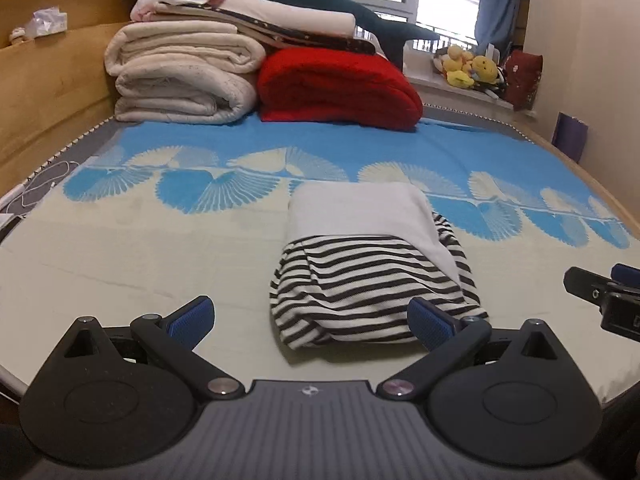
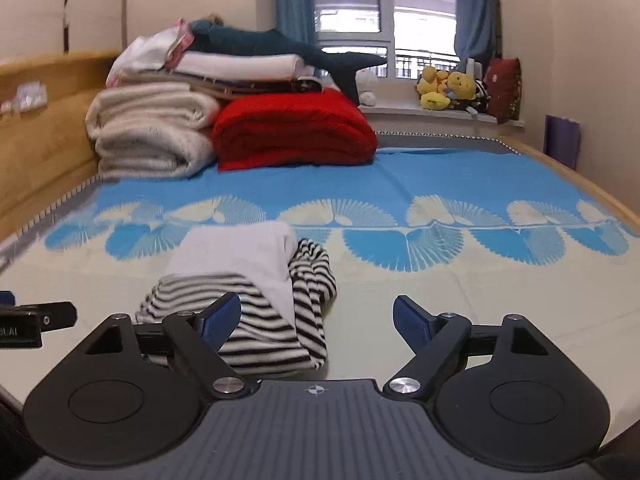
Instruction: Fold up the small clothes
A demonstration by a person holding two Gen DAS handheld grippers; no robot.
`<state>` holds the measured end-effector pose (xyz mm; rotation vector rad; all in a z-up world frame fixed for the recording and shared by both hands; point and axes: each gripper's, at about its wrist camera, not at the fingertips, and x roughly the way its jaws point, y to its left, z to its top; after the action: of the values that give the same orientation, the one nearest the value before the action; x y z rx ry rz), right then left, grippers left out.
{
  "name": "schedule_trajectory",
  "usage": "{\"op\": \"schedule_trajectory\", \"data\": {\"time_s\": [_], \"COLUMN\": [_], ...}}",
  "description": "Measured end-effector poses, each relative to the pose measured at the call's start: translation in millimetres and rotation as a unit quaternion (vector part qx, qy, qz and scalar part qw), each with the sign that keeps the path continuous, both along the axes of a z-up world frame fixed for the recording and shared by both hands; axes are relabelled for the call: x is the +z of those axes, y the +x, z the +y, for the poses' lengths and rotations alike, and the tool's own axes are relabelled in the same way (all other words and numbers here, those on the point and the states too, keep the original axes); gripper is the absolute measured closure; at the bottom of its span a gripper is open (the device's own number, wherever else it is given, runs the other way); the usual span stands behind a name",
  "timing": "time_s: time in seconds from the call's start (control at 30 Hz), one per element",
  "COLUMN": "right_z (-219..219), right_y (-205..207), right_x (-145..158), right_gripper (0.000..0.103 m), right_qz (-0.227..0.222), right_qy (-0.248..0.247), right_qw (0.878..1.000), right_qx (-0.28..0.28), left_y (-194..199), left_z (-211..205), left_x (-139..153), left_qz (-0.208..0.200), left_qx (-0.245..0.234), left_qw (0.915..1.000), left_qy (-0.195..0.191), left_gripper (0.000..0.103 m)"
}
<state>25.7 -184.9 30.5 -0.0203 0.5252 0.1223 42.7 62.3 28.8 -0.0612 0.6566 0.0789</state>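
A small folded garment (image 1: 360, 248), white on top with black-and-white stripes below, lies flat on the pale and blue bed sheet (image 1: 120, 264). My left gripper (image 1: 312, 322) hovers at its near edge, open wide, with the blue pads apart and nothing pressed between them. In the right wrist view the same garment (image 2: 240, 264) lies ahead and to the left. My right gripper (image 2: 318, 318) is open over bare sheet, its left pad in front of the striped part. Each gripper shows at the edge of the other's view: the right gripper (image 1: 600, 296) and the left gripper (image 2: 32, 320).
At the head of the bed are folded cream blankets (image 1: 180, 76), a red blanket (image 1: 336, 84) and a dark plush shark (image 1: 320, 0) on top. A wooden headboard (image 1: 48, 92) runs along the left. Plush toys (image 1: 468, 66) sit on the window sill. A white cable (image 1: 44, 180) lies at the left edge.
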Motion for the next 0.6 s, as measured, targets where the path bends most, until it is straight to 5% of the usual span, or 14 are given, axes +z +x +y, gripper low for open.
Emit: {"op": "schedule_trajectory", "data": {"time_s": [0.6], "right_z": [23], "right_y": [14], "right_x": [-18], "right_gripper": [0.018], "right_qz": [0.048], "right_qy": [-0.015], "right_qw": [0.999], "right_qx": [0.009], "left_y": [19], "left_z": [2], "left_x": [-28], "left_qz": [0.059], "left_qx": [0.001], "left_qw": [0.9977], "left_qy": [-0.035], "left_gripper": [0.0]}}
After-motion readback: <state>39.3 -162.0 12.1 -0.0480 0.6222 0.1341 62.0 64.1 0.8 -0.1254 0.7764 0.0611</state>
